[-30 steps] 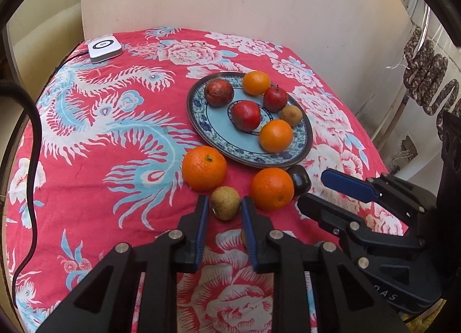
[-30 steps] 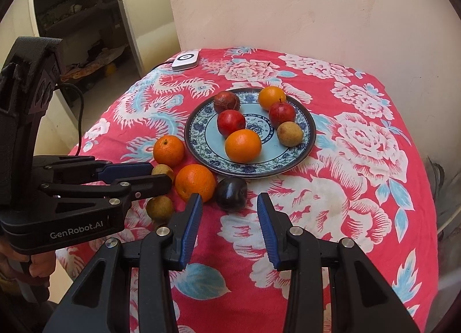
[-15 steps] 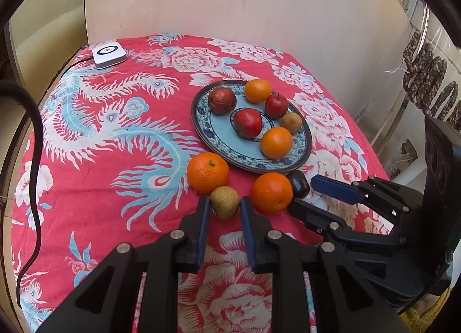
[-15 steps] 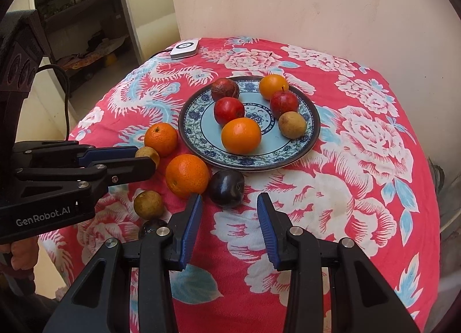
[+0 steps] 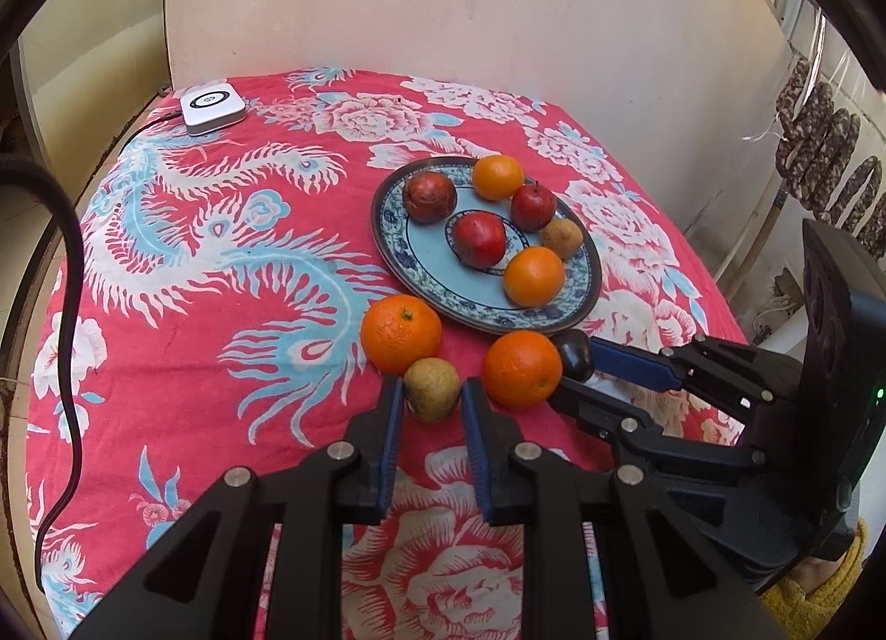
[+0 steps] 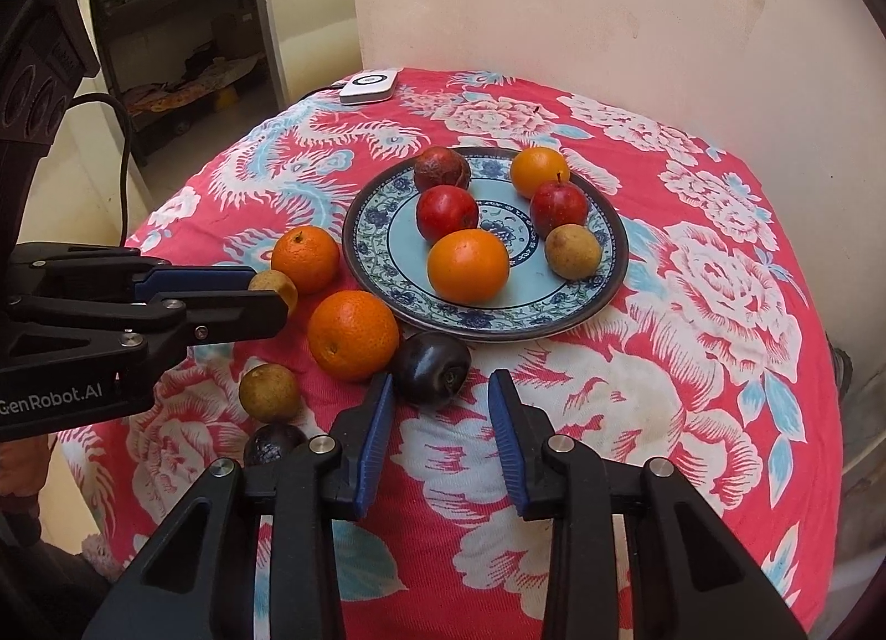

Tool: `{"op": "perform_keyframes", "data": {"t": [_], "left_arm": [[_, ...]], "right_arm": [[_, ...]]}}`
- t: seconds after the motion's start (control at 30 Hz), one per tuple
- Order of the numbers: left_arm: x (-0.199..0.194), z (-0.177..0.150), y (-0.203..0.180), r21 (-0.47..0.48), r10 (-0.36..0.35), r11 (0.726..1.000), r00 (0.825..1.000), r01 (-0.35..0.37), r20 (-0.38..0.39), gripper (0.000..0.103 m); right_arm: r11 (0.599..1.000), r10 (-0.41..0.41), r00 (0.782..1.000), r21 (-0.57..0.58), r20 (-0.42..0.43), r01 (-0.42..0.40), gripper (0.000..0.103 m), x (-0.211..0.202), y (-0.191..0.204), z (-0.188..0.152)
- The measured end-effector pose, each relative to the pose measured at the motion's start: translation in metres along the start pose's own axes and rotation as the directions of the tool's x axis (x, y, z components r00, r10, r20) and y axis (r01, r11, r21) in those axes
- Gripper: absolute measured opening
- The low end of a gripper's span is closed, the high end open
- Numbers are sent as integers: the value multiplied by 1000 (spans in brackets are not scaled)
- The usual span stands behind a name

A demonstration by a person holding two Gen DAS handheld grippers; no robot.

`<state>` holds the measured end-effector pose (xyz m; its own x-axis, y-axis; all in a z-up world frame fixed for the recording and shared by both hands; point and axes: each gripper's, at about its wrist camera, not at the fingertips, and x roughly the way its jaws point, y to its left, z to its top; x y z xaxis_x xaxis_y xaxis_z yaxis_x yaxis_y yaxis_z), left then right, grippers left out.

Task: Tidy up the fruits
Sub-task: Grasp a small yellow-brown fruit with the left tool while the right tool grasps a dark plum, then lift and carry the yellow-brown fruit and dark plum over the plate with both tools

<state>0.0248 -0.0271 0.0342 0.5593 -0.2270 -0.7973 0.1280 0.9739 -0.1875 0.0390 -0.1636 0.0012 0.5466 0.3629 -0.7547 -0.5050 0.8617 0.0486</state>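
Observation:
A blue-patterned plate [image 5: 396, 263] [image 6: 612, 274] on the red flowered cloth holds several red, orange and brown fruits. In front of it lie two oranges [image 5: 400, 333] [image 5: 521, 368]. My left gripper [image 5: 431, 399] [image 6: 271, 290] is shut on a small brown fruit [image 5: 432, 388] [image 6: 266, 280] that rests on the cloth between the oranges. My right gripper [image 6: 441, 391] [image 5: 576, 377] straddles a dark plum [image 6: 432, 368] [image 5: 576, 352] and its jaws are closing. The left pad is close to the plum, while a gap shows at the right pad.
Another small brown fruit [image 6: 269, 392] and a dark fruit [image 6: 274, 443] lie near the table's near-left edge. A white square device [image 5: 212, 106] [image 6: 368, 84] with a cable sits at the far corner. A wall stands behind the table.
The right gripper has slid forward until its fingers flank the dark plum, and its jaws have narrowed. The left gripper stays shut on the small brown fruit.

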Motion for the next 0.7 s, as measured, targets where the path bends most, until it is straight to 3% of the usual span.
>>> {"op": "perform_keyframes", "data": {"t": [0.1,0.7], "left_arm": [[-2,1,1,-1,2,1000,1000,-2,7,23],[-12,7,1,-3,13,1000,999,-13,43,23]], "right_arm": [[1000,8,1000,-5,3,-8,27,0,2,0],[999,12,1000,50,27,-14,26,-15,-8,-2]]}}
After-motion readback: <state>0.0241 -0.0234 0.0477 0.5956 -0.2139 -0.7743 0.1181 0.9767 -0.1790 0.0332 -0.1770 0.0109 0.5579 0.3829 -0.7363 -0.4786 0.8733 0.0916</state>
